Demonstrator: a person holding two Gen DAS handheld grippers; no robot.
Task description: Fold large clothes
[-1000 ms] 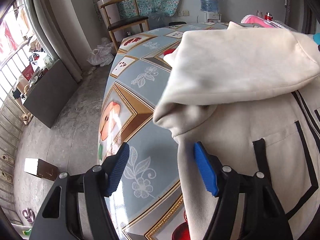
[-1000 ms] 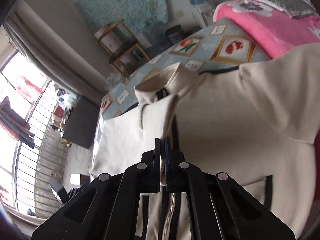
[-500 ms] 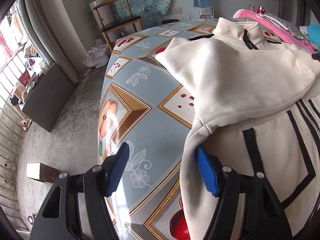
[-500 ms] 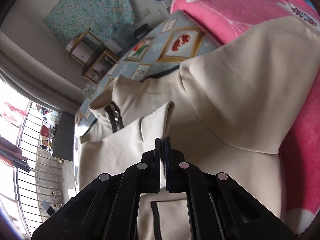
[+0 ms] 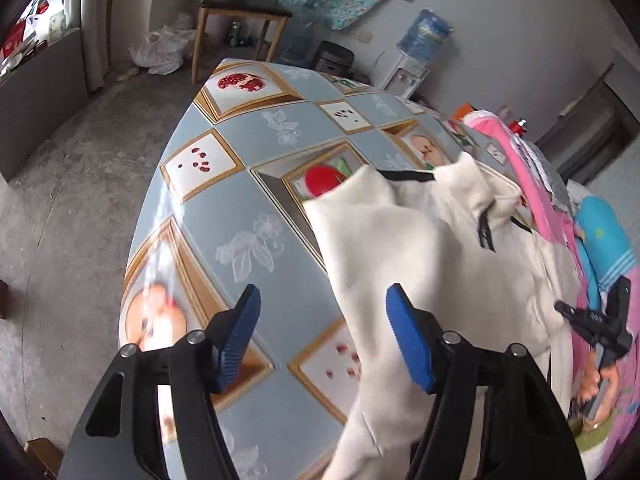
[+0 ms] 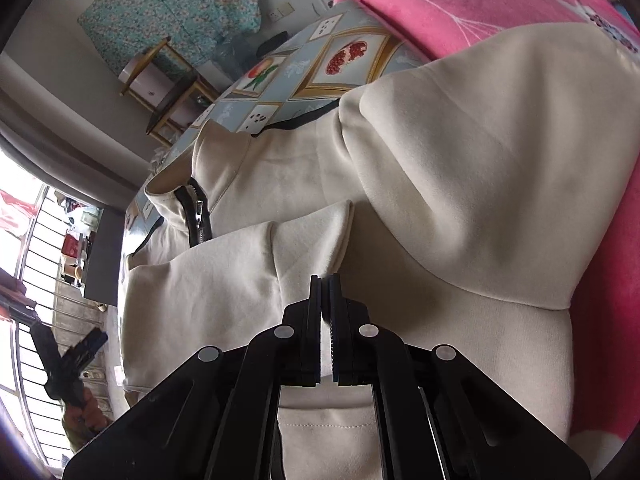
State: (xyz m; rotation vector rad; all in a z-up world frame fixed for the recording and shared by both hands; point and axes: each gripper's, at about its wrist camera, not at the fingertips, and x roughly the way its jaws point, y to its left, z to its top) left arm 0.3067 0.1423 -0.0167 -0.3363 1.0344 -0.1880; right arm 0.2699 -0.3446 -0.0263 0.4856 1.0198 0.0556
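Observation:
A cream zip jacket (image 5: 420,248) with black trim lies on the patterned table (image 5: 240,200), its collar and zip (image 6: 196,216) towards the far side. My left gripper (image 5: 322,300) hovers over the table at the jacket's left edge. Its blue pads are apart and closing, and only the cloth's edge shows by the right pad, unpressed. My right gripper (image 6: 325,280) is shut on a fold of the jacket's sleeve (image 6: 304,240) over the jacket body (image 6: 440,160). In each wrist view the other gripper shows, the right gripper (image 5: 596,328) and the left gripper (image 6: 68,356).
A pink flowered blanket (image 6: 460,4) and a blue garment (image 5: 604,236) lie along the table's right side. Beyond the table stand a wooden chair (image 5: 240,4) and a water dispenser (image 5: 420,40). The table's left edge drops to a concrete floor (image 5: 80,200).
The left gripper has swung and rolled towards the table's left side, away from the jacket body, with its pads a little closer. The right gripper has come down with the sleeve over the jacket.

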